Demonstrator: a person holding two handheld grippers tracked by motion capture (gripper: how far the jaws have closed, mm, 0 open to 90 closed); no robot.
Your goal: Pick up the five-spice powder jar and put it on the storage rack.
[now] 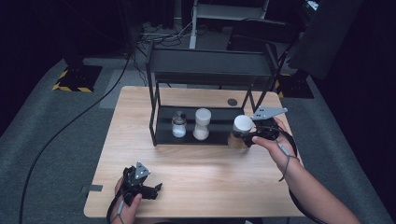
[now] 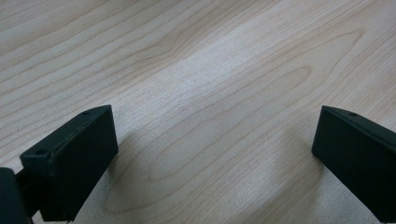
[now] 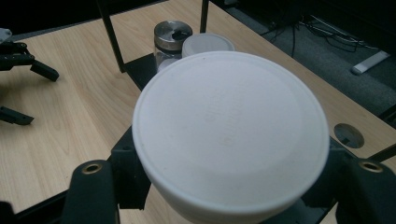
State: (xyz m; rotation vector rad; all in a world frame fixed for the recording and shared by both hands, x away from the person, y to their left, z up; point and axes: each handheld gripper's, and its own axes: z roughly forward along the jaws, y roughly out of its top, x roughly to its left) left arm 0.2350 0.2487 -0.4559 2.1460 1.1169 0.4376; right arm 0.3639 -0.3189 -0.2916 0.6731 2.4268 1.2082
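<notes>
The right hand-held gripper (image 1: 249, 136) is clamped on a white-lidded jar (image 1: 241, 132) with brownish contents, holding it at the right end of the rack's (image 1: 154, 100) lower shelf (image 1: 219, 135), at its front edge; whether the base touches the shelf cannot be told. In the right gripper view the jar's lid (image 3: 231, 133) sits between the black jaws, pressed from both sides. Two jars stand on that shelf: a shaker (image 1: 179, 124) with a metal top and, beside it, a taller white jar (image 1: 202, 124). The left hand-held gripper (image 1: 152, 190) rests near the front-left of the counter (image 1: 201, 172), jaws wide apart with bare wood between them. The step in hand looks like moving the jar between shelf and counter; which way cannot be told. If shelving, the next move calls for sliding it in level under the upper shelf, clear of the right post and the white jar, setting it flat before letting go. If removing, it needs a straight pull toward the person, then down onto open wood.
</notes>
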